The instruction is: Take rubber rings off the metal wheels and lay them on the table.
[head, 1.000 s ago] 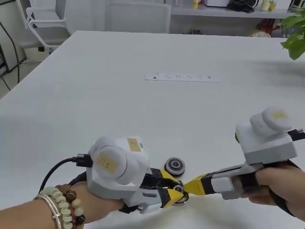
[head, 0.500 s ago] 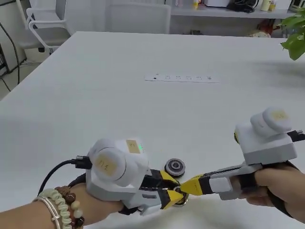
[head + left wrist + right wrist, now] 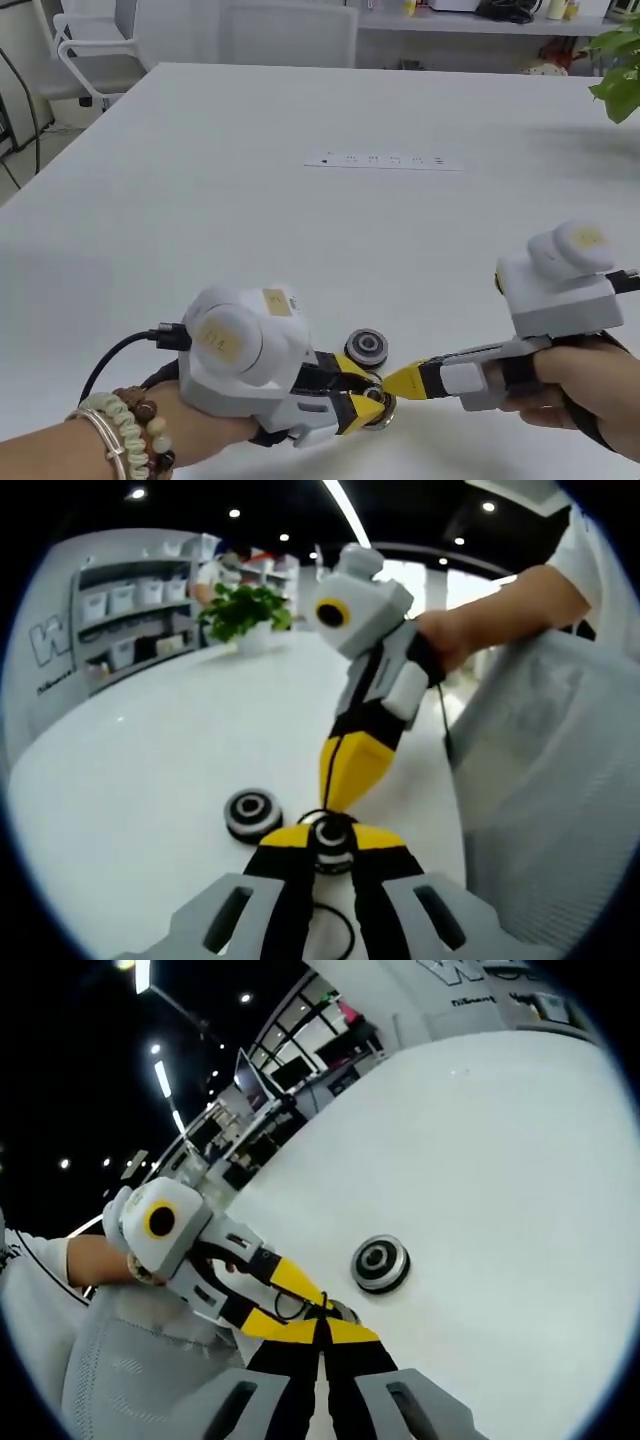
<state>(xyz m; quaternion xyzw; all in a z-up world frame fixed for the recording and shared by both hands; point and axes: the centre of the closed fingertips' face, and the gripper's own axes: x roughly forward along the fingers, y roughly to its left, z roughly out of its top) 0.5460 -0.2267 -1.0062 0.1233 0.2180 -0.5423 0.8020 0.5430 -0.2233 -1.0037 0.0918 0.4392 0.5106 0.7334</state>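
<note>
**At the near edge of the bench: one wheel held, one wheel free**

Nearest the viewer, in the head view, the left gripper [image 3: 365,408] is carried by a hand [image 3: 175,435] wearing bead bracelets. Its yellow-tipped fingers [image 3: 352,402] are closed narrowly on a small metal wheel [image 3: 381,408], which is held low over the bench [image 3: 300,230]. In the left gripper view the same wheel [image 3: 330,837] is seen clamped between the two yellow tips, its hub facing the camera.

From the right, the right gripper [image 3: 397,383] is brought in level, and its tip is set against the rim of the held wheel. Its fingers [image 3: 350,770] are pressed together with no gap seen between them. In the right gripper view a thin black loop [image 3: 290,1307] is seen just beside that tip, at the held wheel. Whether this loop is pinched by the right fingers cannot be told.

Just beyond the two tips, a second wheel [image 3: 367,348] is lying flat on the bench, apart from both grippers. A black rubber ring [image 3: 231,816] is seated around its rim.

Farther off, a white power strip [image 3: 385,160] is laid across the middle of the bench. Beyond the far edge, chairs [image 3: 90,60] are seen at the left and a green plant [image 3: 618,75] at the right.
</note>
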